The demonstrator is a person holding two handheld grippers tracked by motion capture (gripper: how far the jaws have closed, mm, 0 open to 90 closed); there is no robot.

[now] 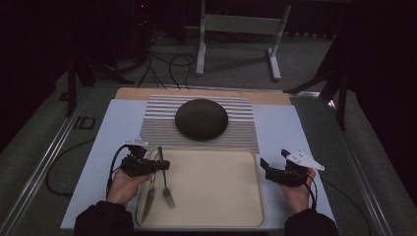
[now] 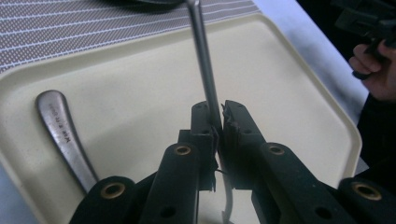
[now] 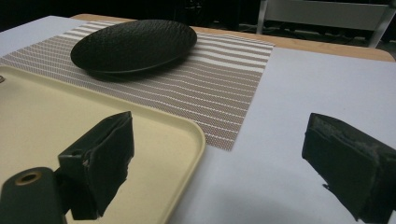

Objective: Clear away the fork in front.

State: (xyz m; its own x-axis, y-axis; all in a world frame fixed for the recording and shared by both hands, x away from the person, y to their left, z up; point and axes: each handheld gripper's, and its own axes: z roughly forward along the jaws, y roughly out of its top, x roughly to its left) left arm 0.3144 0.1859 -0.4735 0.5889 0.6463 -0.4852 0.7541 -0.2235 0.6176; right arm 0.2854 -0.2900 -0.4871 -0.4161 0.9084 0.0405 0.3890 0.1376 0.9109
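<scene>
A cream tray [image 1: 216, 187] lies at the near middle of the table. At its left side are a fork [image 1: 167, 189] and a knife [image 1: 149, 196]. My left gripper [image 1: 164, 165] is shut on the fork's handle [image 2: 205, 70], whose tines [image 2: 227, 207] show below the jaws. The knife's handle [image 2: 60, 130] rests on the tray [image 2: 289, 93] to the left of the left gripper [image 2: 219, 119]. My right gripper [image 1: 274, 160] stands open and holds nothing, just right of the tray. In the right gripper view, the right gripper [image 3: 224, 163] has one jaw over the tray's corner [image 3: 187, 135].
A black plate [image 1: 201, 119] sits on a striped placemat [image 1: 162, 123] behind the tray, also in the right gripper view as plate [image 3: 135, 44] and placemat [image 3: 224, 88]. Pale table cover [image 1: 280, 128] flanks the tray. A metal stand [image 1: 236, 24] and cables [image 1: 167, 64] are on the floor beyond.
</scene>
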